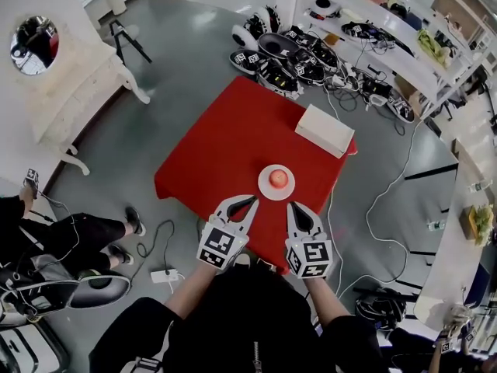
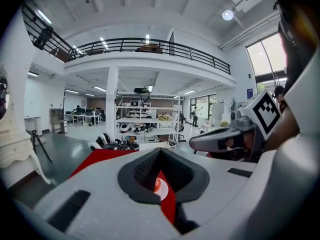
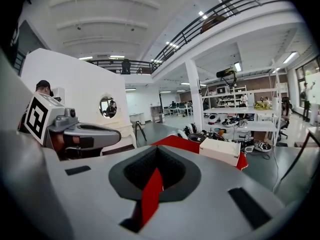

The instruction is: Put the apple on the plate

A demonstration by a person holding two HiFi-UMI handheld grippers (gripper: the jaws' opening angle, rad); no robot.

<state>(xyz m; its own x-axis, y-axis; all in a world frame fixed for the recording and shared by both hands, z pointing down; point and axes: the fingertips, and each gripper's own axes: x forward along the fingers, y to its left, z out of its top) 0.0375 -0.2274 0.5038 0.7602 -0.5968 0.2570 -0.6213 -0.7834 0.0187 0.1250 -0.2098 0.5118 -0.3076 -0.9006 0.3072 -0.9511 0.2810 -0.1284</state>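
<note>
A red apple (image 1: 279,179) rests on a small white plate (image 1: 266,189) near the front edge of the red table (image 1: 225,146). My left gripper (image 1: 251,200) hovers just in front and left of the plate, jaws shut and empty. Just in front and right of the plate, my right gripper (image 1: 293,206) is also shut with nothing in it. In the left gripper view the apple (image 2: 157,185) and plate (image 2: 163,193) show through the slit between the closed jaws, and the right gripper (image 2: 222,140) sits alongside. The right gripper view shows only red table through its slit.
A white box (image 1: 324,130) lies at the table's far right corner. Round devices and cables (image 1: 287,57) crowd the floor behind the table, with white benches (image 1: 388,37) beyond. A seated person (image 1: 70,239) and a power strip (image 1: 165,275) are at the left.
</note>
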